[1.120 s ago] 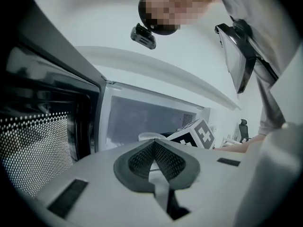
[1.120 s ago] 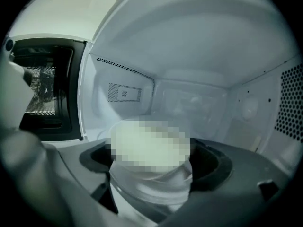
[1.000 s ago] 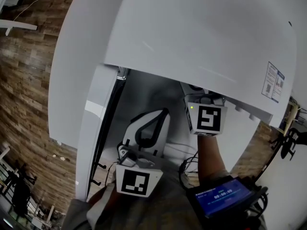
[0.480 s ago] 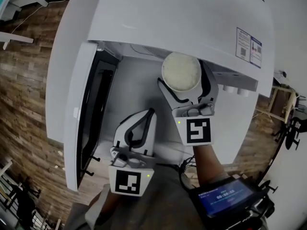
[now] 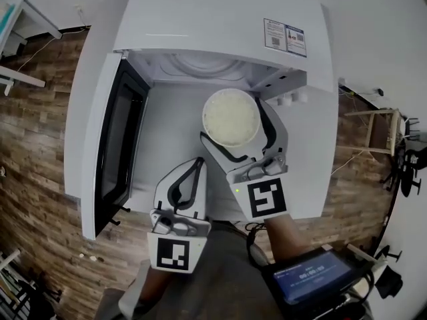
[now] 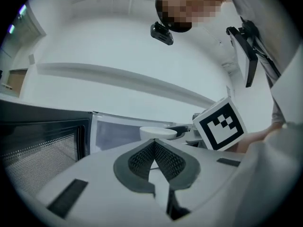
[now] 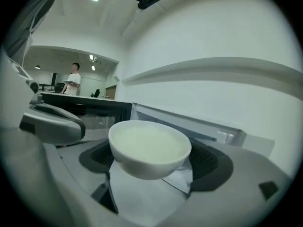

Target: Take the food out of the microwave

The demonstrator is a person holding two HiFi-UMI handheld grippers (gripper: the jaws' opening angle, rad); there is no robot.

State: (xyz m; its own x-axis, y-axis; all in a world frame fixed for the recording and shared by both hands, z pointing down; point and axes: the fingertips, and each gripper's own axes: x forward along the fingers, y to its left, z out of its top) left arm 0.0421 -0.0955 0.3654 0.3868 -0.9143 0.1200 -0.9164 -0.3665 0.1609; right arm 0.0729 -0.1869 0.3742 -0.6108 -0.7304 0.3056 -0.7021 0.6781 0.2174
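A white bowl of pale food (image 5: 231,117) hangs in front of the open white microwave (image 5: 220,19), just outside its cavity (image 5: 200,65). My right gripper (image 5: 232,120) is shut on the bowl, one jaw on each side. In the right gripper view the bowl (image 7: 149,148) sits between the dark pads (image 7: 210,162). My left gripper (image 5: 197,164) is below and left of the bowl, shut with nothing in it. In the left gripper view its pads (image 6: 166,160) meet, with the bowl (image 6: 157,133) beyond them.
The microwave door (image 5: 110,145) stands swung open at the left, over a wooden floor (image 5: 33,152). A device with a blue screen (image 5: 310,275) sits at my lower right. A person (image 7: 73,79) stands far off in the right gripper view.
My right gripper has drawn the bowl out of the microwave cavity toward me. The left gripper stayed shut below it. The head view tilted, and the cavity now shows.
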